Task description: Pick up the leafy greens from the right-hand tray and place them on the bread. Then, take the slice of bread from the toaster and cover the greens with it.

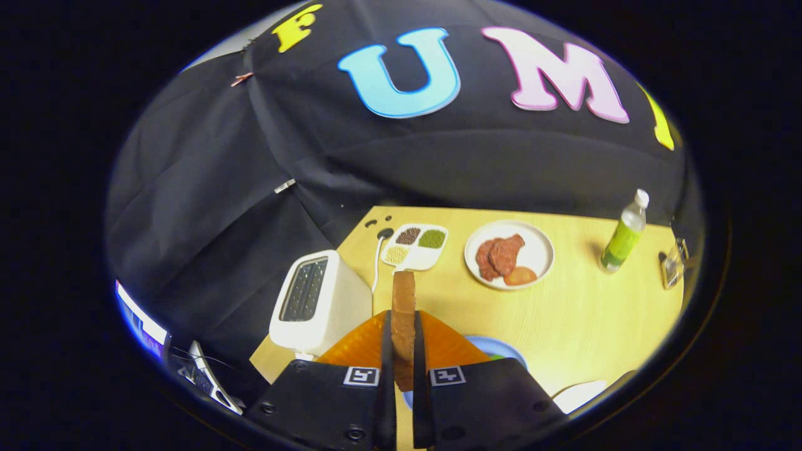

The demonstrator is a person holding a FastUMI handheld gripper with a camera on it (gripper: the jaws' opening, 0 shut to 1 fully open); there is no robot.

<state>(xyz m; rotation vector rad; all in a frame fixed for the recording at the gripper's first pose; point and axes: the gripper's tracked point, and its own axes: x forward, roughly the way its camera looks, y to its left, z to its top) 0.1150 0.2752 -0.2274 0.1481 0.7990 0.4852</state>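
In the gripper view, the hand-held gripper [403, 351] has both fingers pressed flat on a slice of bread [403, 313], one on each face. The slice stands on edge, toasted brown with a darker crust, and rises up beyond the fingertips. It hangs above the desk [583, 313], just right of the toaster [316, 304] and over an orange tray [363, 341] that lies under the fingers.

One white toaster stands on the near left of the desk, its two slots dark, with a white cord running off toward the far edge. Just right of the orange tray lies one blue plate [498, 347] with a bit of green, probably the leafy greens [497, 357], at its near rim. One divided white dish [416, 245] holds three heaps of grain: dark, green and pale. One round white plate [510, 254] to its right carries reddish-brown meat pieces. One bottle [623, 235] of green drink with a white cap stands at the far right.

The desk is pale yellow wood. Black cloth walls close the booth behind and to the left.
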